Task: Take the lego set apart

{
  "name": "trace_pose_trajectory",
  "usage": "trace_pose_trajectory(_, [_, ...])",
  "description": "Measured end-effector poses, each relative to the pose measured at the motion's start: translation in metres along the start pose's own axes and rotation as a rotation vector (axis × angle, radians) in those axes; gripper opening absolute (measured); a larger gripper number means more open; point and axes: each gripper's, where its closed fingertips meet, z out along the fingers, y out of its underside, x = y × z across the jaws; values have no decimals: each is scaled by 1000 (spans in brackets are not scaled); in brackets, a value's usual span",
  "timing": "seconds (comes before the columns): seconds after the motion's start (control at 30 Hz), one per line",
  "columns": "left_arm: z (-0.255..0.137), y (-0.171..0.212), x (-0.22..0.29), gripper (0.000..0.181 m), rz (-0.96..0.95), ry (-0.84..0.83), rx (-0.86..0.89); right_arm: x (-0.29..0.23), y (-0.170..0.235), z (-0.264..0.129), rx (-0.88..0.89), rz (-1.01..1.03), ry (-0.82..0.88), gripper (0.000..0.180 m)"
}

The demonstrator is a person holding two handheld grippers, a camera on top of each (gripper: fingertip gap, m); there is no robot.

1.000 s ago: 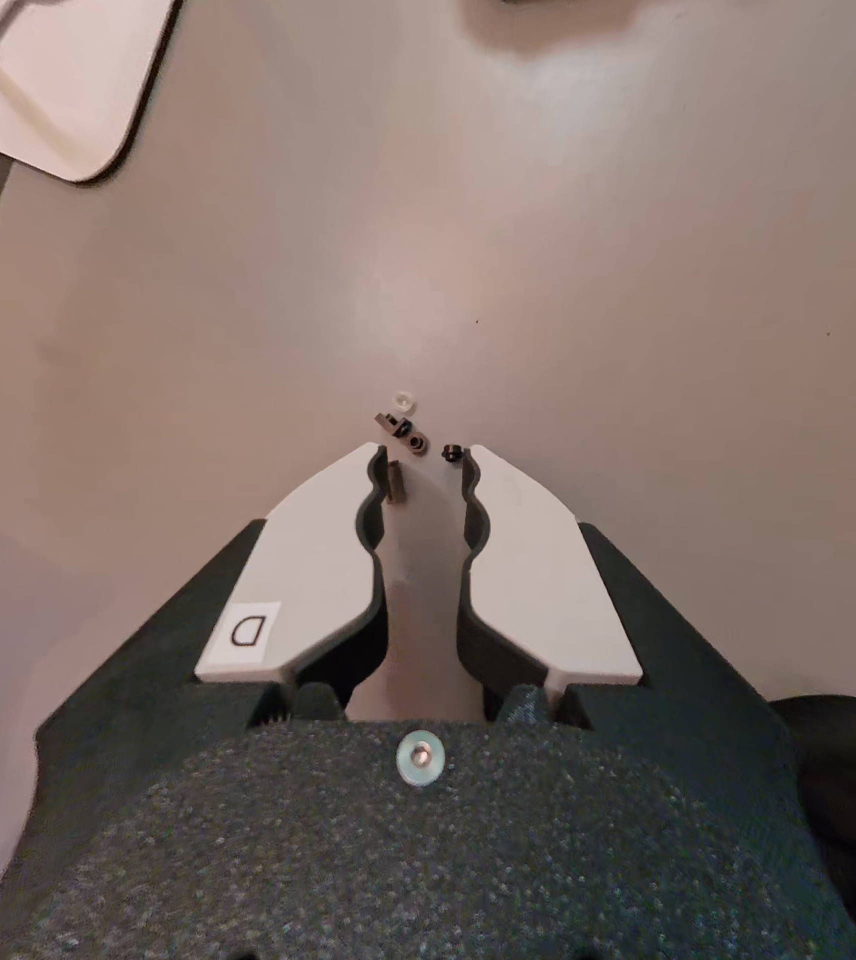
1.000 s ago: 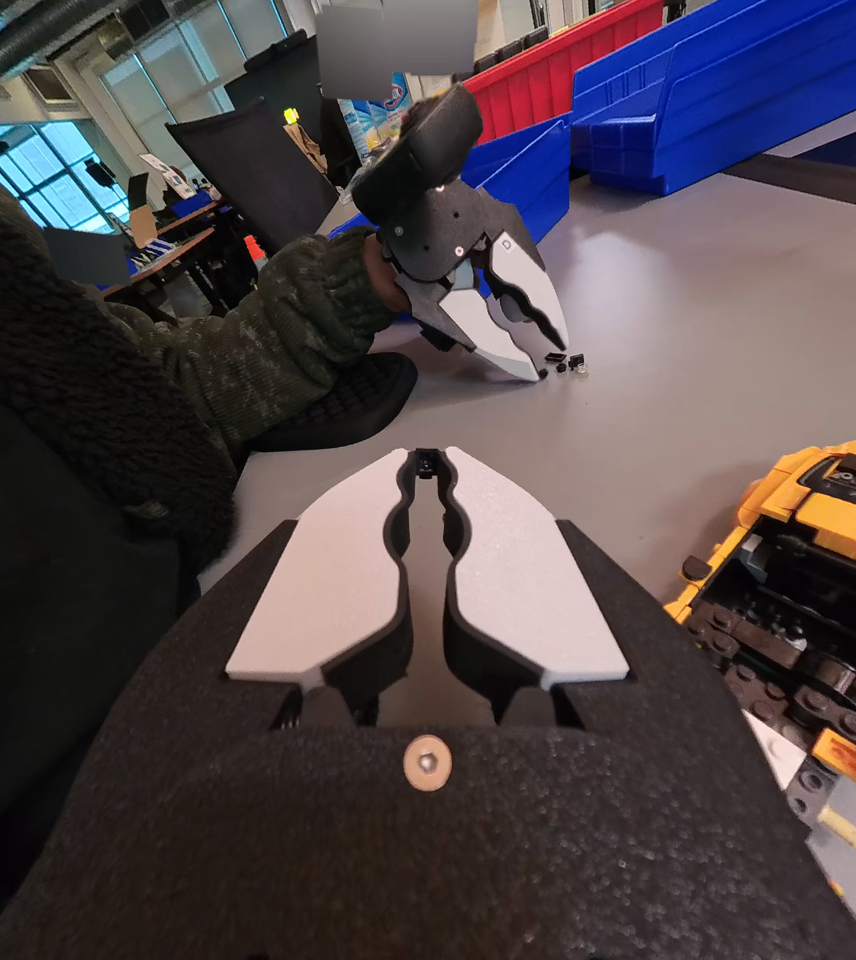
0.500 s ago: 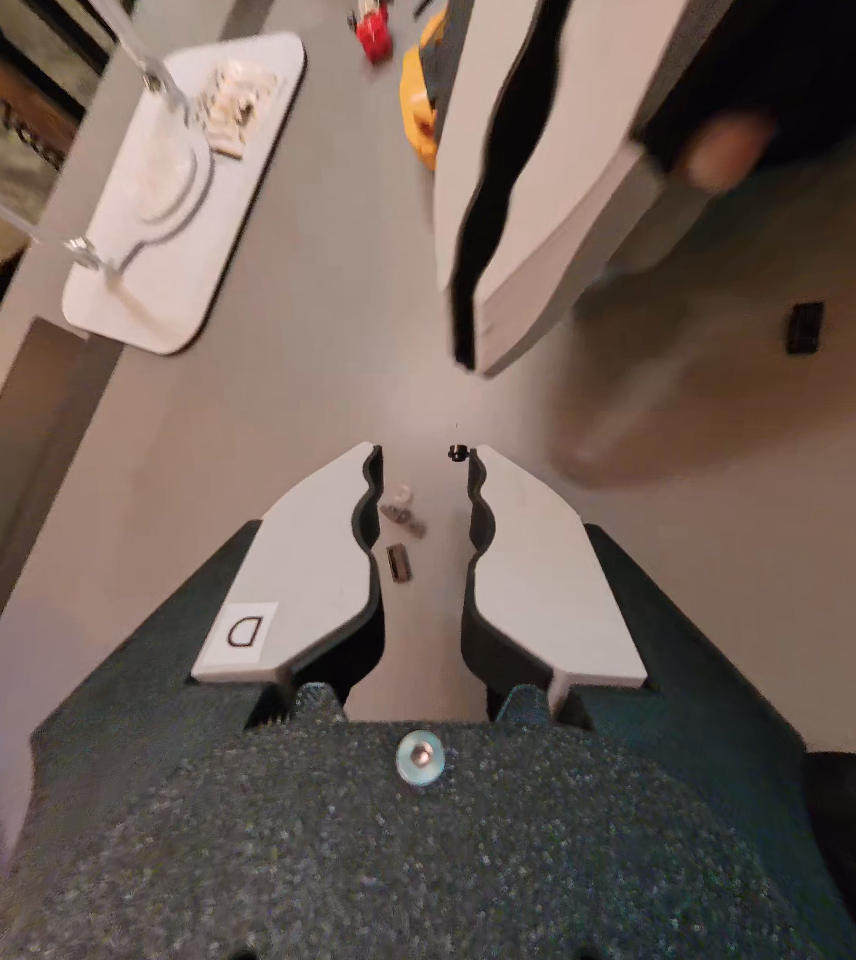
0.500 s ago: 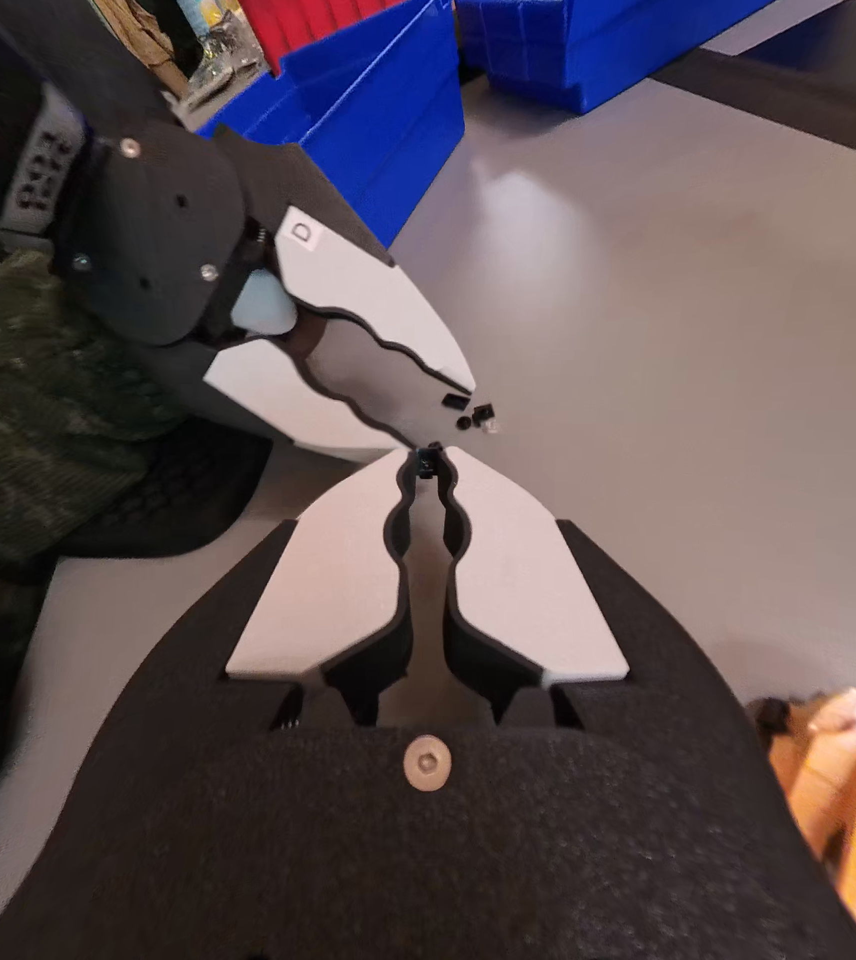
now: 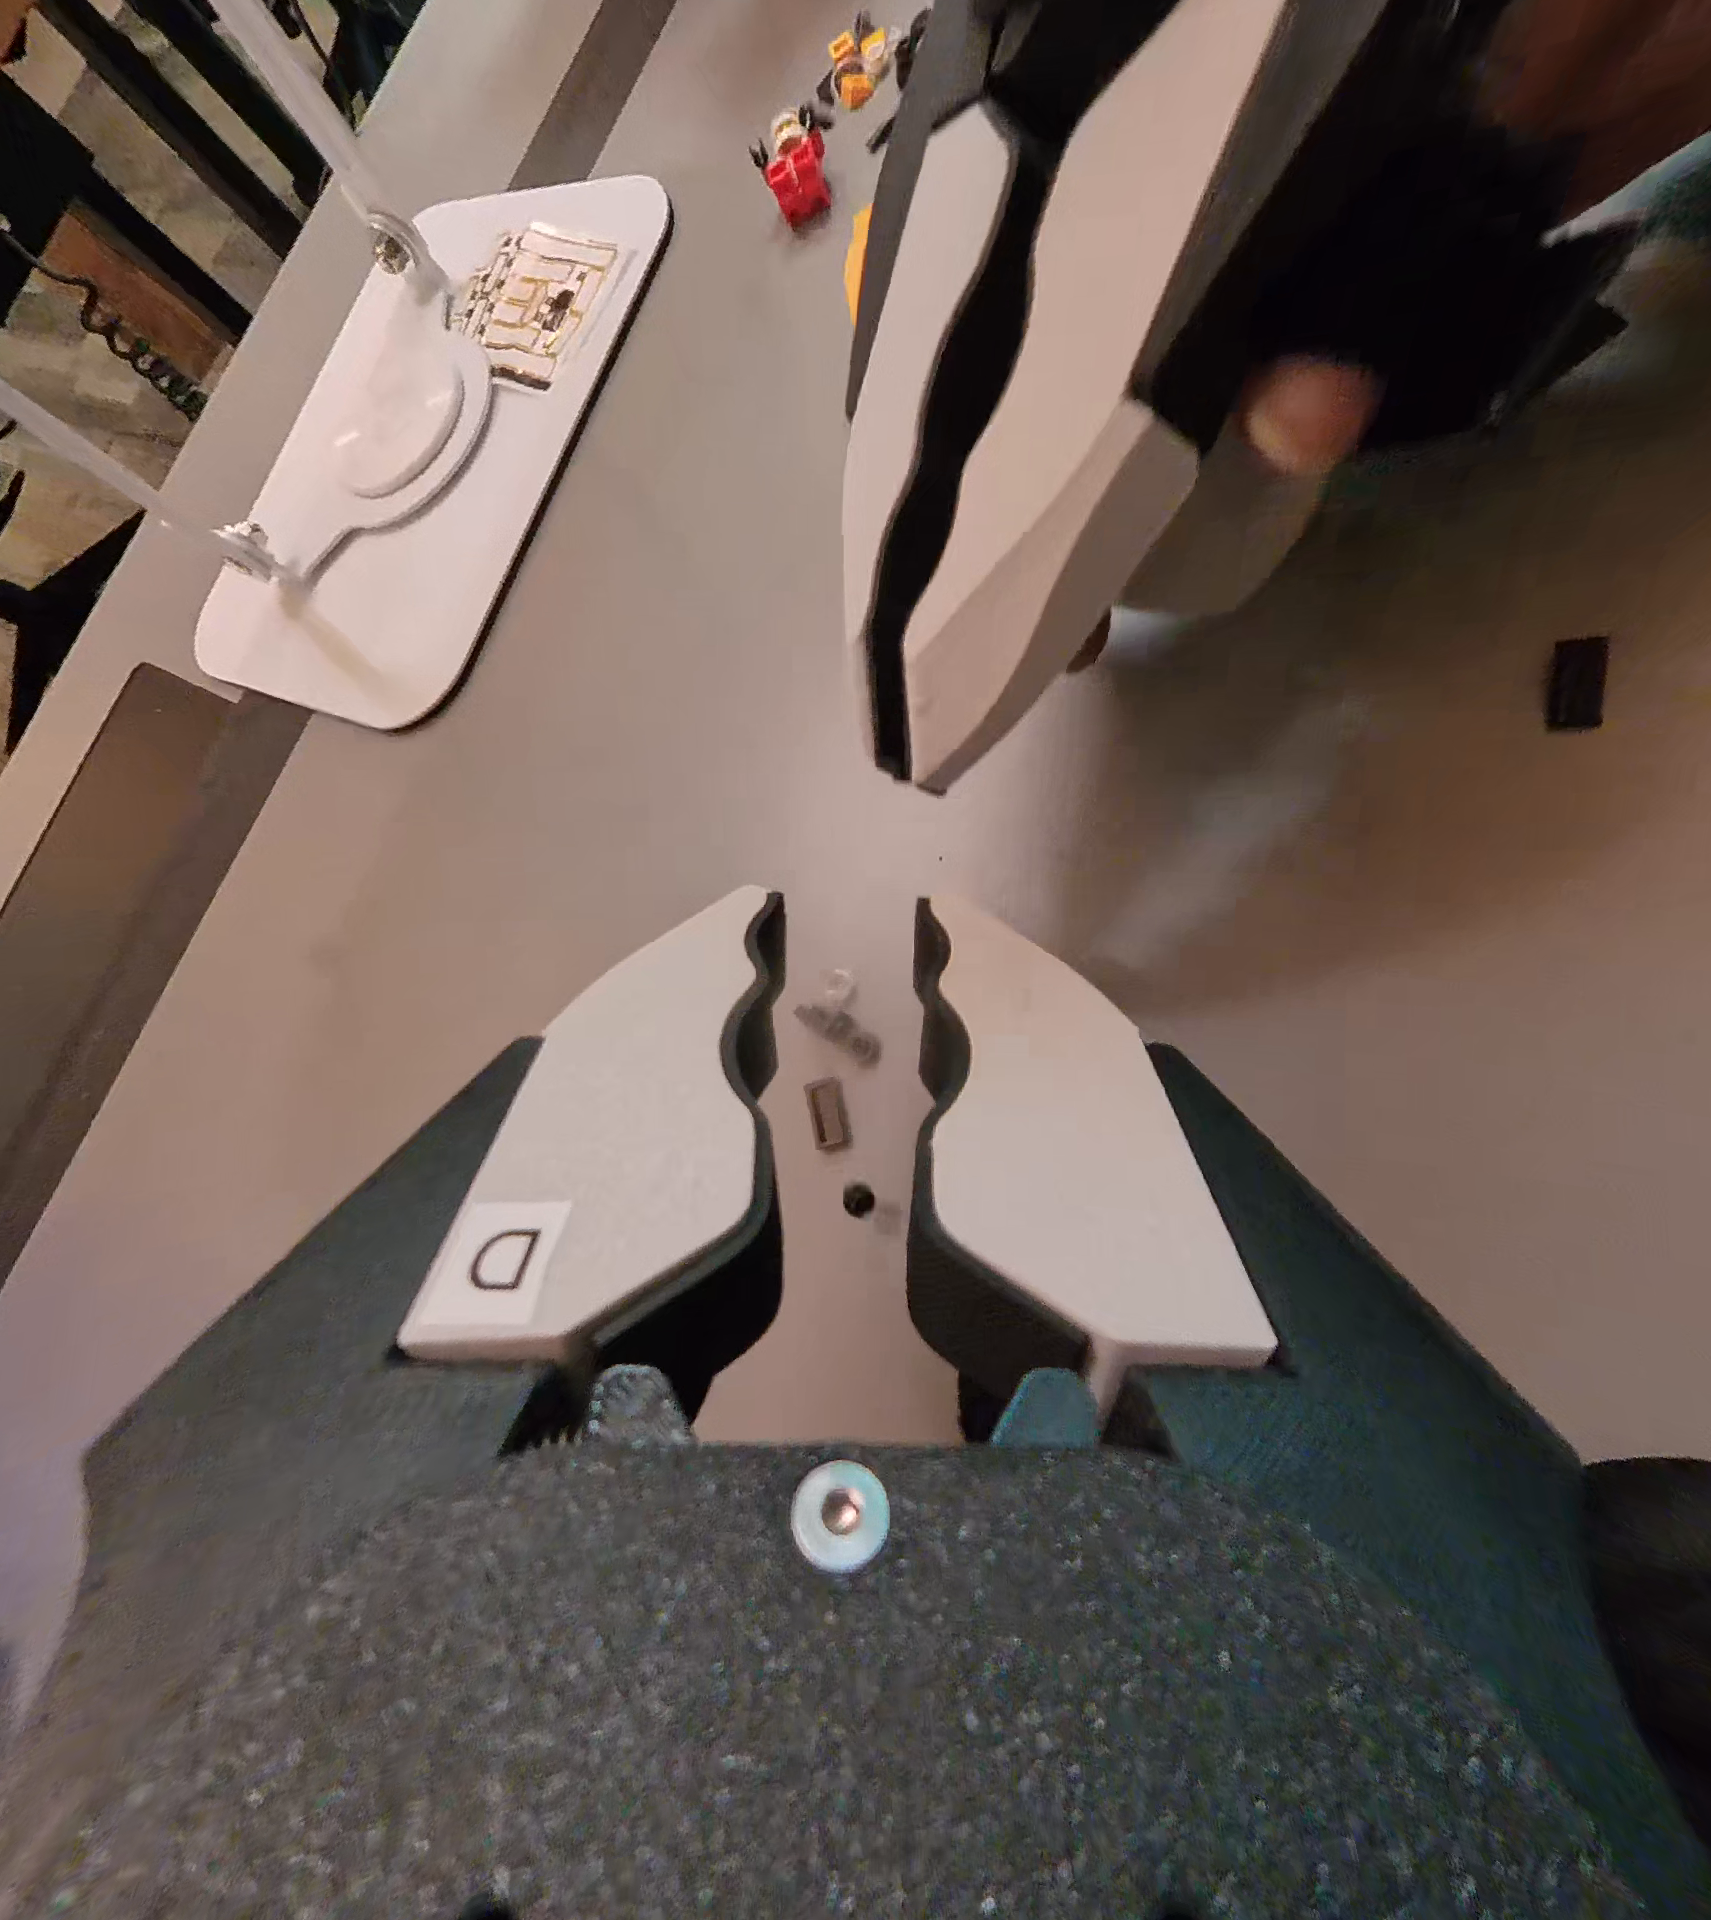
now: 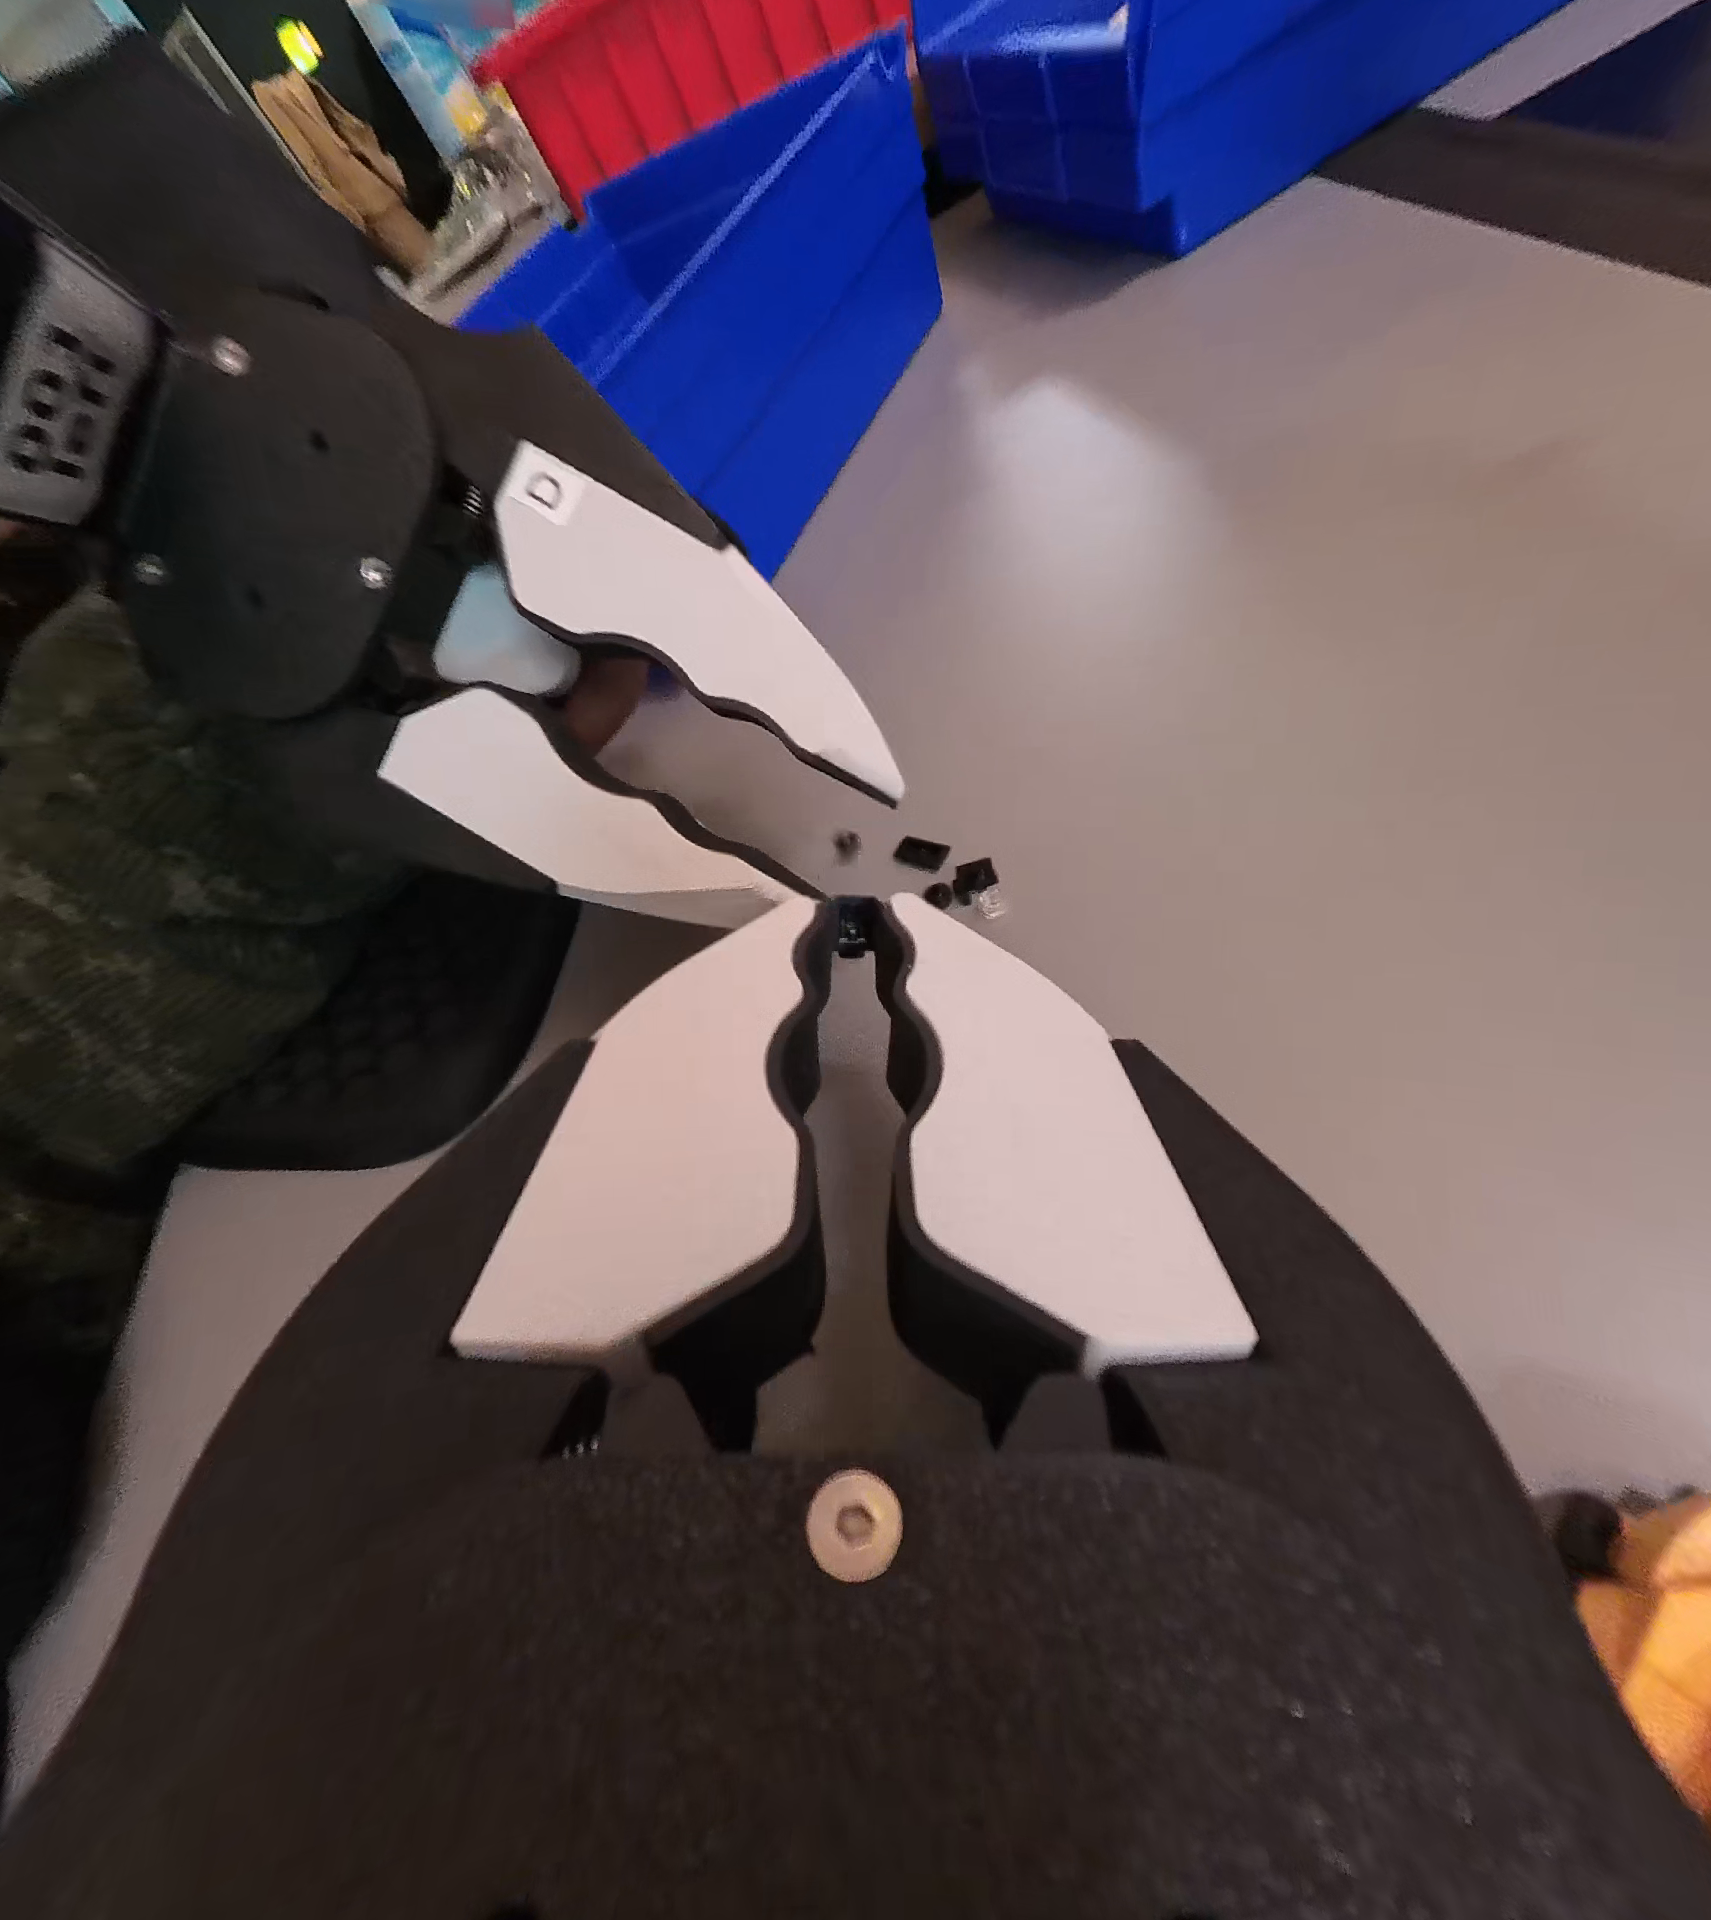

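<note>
Right tongs (image 6: 853, 914) pinch our small black piece (image 6: 849, 925); left tongs (image 5: 849, 909) wide, empty | step: carrying piece to loose bits (image 5: 830, 1117) on counter (image 5: 1350, 1039) | next: we lower, release.

A workshop or lab; blue storage bins (image 6: 757, 301) and a red bin (image 6: 685, 94) crowd a grey worktable (image 6: 1350, 727).

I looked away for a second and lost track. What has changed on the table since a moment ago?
The right claw swung away from the orange lego model and closed in on the left claw, tips almost meeting. The left claw let a tiny round black piece fall among the loose bits on the table. Unchanged: the right claw stays shut on a small black piece; the left stays open.
</note>
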Motion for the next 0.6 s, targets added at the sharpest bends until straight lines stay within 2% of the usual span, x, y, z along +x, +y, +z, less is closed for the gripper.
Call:
trace_pose_trajectory(0.17, [-11, -31, 10, 23, 7, 47, 181, -16, -13, -32, 96, 71, -89, 8])
trace_pose_trajectory(0.3, [-28, -73, 15, 22, 54, -6, 383, -29, -27, -54, 201, 285, -241, 7])
trace_pose_trajectory(0.43, [-34, -93, 22, 22, 107, -57, 456, -42, -43, -67, 299, 535, -441, 8])
trace_pose_trajectory(0.6, [-41, -108, 24, 15, 125, -109, 511, -52, -44, -71, 325, 640, -553, 8])
